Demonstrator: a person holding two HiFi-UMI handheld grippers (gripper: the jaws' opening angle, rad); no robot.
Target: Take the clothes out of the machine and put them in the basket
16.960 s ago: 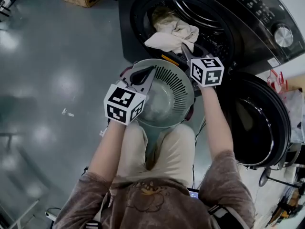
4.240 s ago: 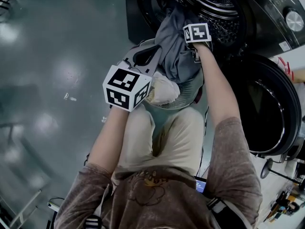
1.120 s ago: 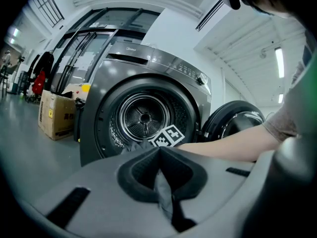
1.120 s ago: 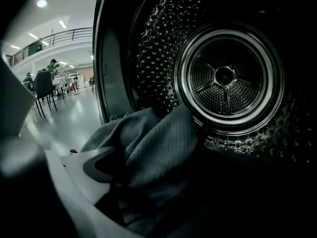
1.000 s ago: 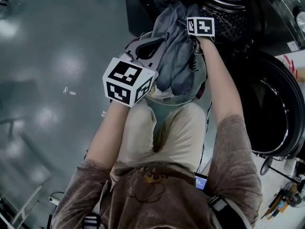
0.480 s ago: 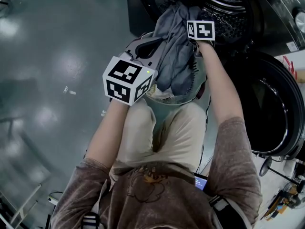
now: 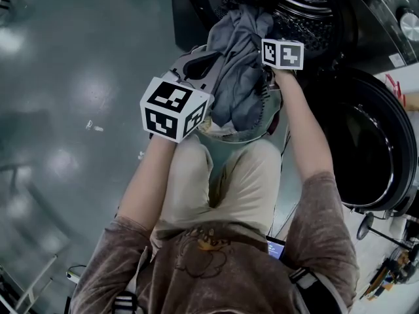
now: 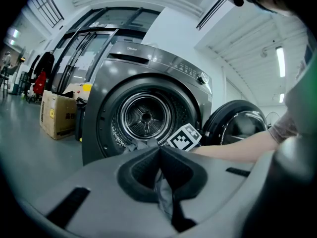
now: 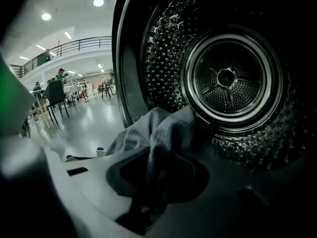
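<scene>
At the drum mouth, we see the grey garment (image 7: 239,70) half out: crumpled, soft, plain mid-grey, with a fine ribbed weave in the right gripper view. Its top bunches at the washing machine (image 7: 308,5) opening. Its lower end hangs down into the basket (image 7: 258,135) on the person's lap, over a paler cloth (image 7: 213,128) already inside. Right gripper (image 9: 151,167) has just been closing its jaws, and they pinch a fold of that garment. Left gripper (image 8: 159,155) is clamped too, with a thin grey edge between the pads; we read it as the basket's rim. Machine door (image 7: 366,149) stands swung open on the right.
</scene>
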